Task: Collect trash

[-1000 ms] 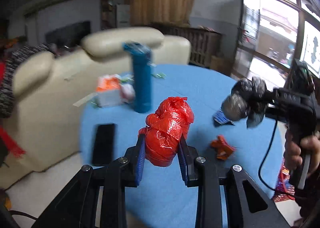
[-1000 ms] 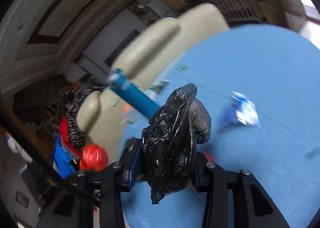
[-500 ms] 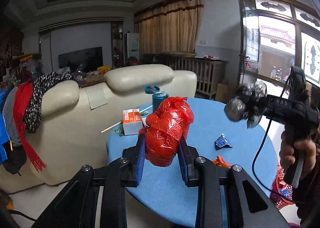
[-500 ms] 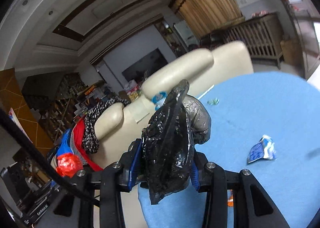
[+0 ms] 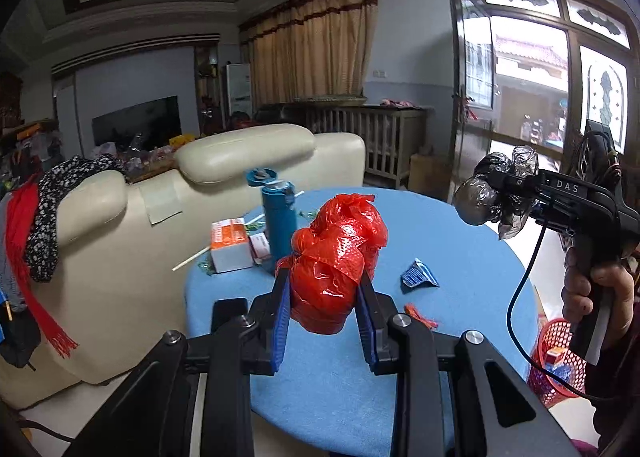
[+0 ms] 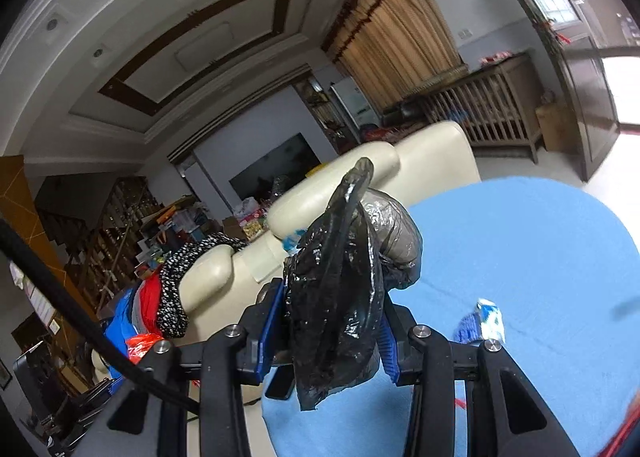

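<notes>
Two bags are aloft: our left gripper (image 5: 323, 293) is clamped on the red bag (image 5: 336, 265), our right gripper (image 6: 334, 321) on the black bag (image 6: 348, 289). A second ago both cameras looked down at the table (image 5: 472, 241); since then we have lifted and levelled, and the room has come into view behind the sofa (image 5: 248, 149). We judge the pickup done and the carry begun. The red basket (image 5: 556, 361) stands on the floor at four o'clock of the table, likely the drop point. Loose trash remains: a blue wrapper (image 5: 418, 277) at three o'clock of the red bag and an orange scrap (image 5: 420, 315) at four.
</notes>
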The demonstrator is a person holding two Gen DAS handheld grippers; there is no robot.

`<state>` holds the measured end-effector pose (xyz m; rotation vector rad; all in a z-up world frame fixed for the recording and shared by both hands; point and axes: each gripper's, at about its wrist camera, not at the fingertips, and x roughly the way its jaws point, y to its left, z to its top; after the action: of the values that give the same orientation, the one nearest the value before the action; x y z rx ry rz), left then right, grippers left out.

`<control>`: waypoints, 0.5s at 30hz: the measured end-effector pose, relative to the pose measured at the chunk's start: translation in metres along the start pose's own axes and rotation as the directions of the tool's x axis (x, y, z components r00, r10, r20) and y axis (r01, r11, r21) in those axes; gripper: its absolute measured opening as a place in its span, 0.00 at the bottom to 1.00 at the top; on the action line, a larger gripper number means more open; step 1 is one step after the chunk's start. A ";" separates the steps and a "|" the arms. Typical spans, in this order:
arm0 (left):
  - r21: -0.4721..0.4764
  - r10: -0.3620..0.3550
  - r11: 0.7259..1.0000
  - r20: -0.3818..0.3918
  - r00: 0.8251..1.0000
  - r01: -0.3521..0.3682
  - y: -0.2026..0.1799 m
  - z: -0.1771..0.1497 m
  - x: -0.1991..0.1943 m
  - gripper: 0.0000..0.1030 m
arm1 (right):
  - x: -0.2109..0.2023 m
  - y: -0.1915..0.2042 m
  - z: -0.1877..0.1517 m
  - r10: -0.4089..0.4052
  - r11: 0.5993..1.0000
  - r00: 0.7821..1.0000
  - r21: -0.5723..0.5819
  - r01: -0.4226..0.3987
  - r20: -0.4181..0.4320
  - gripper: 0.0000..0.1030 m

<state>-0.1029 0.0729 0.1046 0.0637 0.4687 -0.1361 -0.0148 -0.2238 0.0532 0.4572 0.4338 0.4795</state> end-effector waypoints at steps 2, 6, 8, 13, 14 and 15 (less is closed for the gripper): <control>0.009 -0.022 1.000 -0.016 1.000 0.022 -0.008 -0.001 0.007 0.31 | -0.006 -0.010 -0.001 -0.008 1.000 1.000 0.011 0.008 0.004 0.43; 0.031 -0.068 0.997 -0.057 0.996 0.069 -0.031 0.001 0.026 0.31 | -0.028 -0.026 -0.003 -0.045 0.999 0.998 -0.006 0.046 0.034 0.43; 0.058 -0.101 0.993 -0.081 0.992 0.106 -0.049 0.003 0.038 0.31 | -0.042 -0.033 -0.004 -0.066 0.998 0.997 -0.013 0.067 0.050 0.43; 0.161 -0.189 0.966 -0.095 0.977 0.203 -0.110 0.017 0.061 0.31 | -0.096 -0.055 -0.014 -0.180 0.982 0.979 -0.035 0.184 0.100 0.43; 0.179 -0.208 0.958 -0.094 0.974 0.222 -0.124 0.020 0.064 0.31 | -0.106 -0.058 -0.016 -0.203 0.977 0.973 -0.039 0.209 0.112 0.43; 0.193 -0.224 0.952 -0.094 0.970 0.239 -0.134 0.022 0.064 0.31 | -0.122 -0.063 -0.018 -0.230 0.971 0.965 -0.040 0.237 0.126 0.43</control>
<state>-0.0557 -0.0696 0.0914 0.2148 0.5317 -0.4143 -0.0998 -0.3322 0.0412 0.3743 0.3514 0.2328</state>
